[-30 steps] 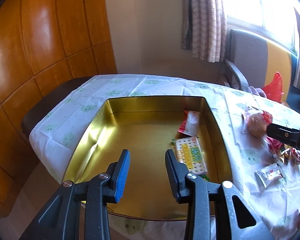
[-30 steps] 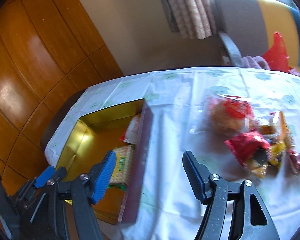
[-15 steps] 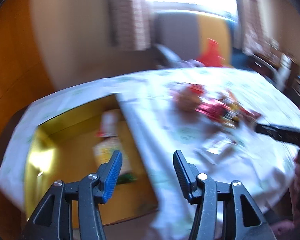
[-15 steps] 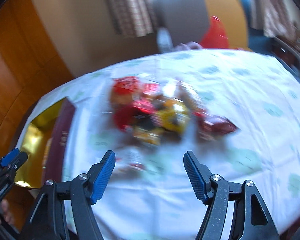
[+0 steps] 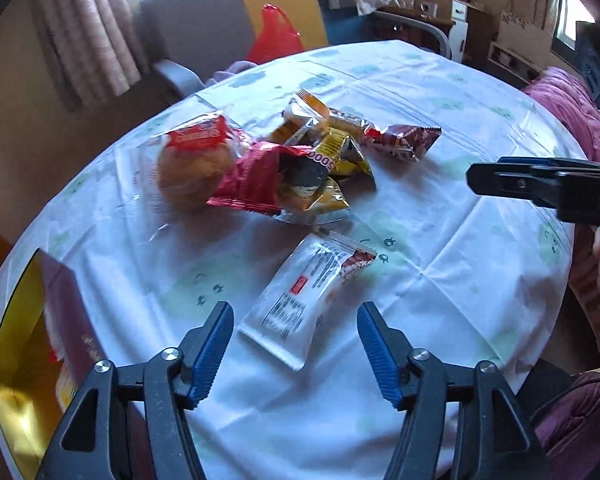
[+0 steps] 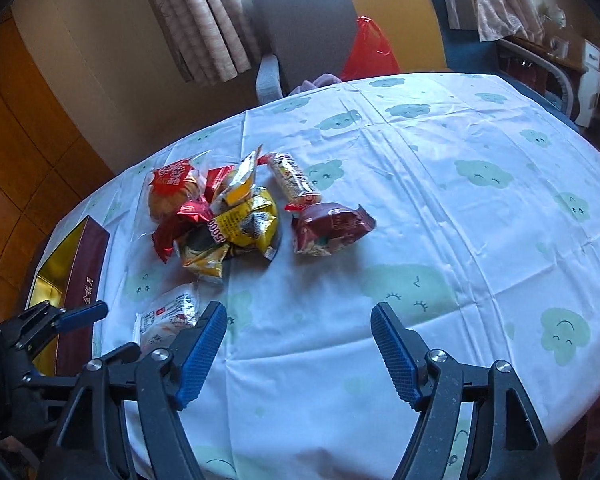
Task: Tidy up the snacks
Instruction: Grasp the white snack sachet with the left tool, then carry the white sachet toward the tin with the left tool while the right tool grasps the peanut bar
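Observation:
A pile of snack packets lies on the white tablecloth; it also shows in the right wrist view. A bagged bun lies at its left, a dark red packet at its right. A clear white packet lies alone, just ahead of my open, empty left gripper; it shows in the right wrist view too. The gold tin with a maroon wall is at the left. My right gripper is open and empty over bare cloth.
The round table has a cloud-print cloth. A grey and yellow chair with a red bag stands behind it. Wood panelling is at the left. A person's pink clothing is at the right edge.
Both grippers have swung right, from over the gold tin to the snack pile. The left now faces the clear white packet. Both stay open.

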A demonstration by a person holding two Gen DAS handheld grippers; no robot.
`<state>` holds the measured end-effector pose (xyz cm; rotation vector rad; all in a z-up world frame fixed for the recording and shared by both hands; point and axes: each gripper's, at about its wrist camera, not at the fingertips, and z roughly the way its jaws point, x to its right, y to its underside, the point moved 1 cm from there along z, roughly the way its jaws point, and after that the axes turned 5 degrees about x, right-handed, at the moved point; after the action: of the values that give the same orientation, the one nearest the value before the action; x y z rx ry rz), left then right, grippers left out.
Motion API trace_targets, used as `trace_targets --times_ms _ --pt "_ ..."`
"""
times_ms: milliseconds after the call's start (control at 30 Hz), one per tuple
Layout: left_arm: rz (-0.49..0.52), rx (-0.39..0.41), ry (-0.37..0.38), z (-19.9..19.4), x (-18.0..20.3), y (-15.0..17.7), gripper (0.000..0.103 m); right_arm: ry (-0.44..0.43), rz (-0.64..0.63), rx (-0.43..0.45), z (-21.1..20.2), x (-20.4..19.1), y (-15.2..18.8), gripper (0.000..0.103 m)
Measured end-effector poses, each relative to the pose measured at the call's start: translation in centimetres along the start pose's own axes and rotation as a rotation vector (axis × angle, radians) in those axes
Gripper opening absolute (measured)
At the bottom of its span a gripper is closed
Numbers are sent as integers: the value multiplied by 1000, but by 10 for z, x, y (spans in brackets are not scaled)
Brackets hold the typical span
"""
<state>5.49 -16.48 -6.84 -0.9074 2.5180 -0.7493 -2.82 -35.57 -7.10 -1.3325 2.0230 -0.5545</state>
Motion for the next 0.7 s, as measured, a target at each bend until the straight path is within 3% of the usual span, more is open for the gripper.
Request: trace_targets --times_ms 167,233,300,600,700 --pt "-43 -46 33 30 -5 -8 66 15 33 -12 5 14 1 76" --pt "-86 -48 73 35 -9 -6 48 19 42 -16 6 18 1 76" --pt "-113 -22 76 33 -10 -3 38 22 49 -18 8 21 1 76" --pt "-185 35 17 0 0 37 36 -32 156 -42 32 28 -13 76" --pt "-219 57 -3 -6 -4 51 36 -29 128 -12 33 21 -27 76"
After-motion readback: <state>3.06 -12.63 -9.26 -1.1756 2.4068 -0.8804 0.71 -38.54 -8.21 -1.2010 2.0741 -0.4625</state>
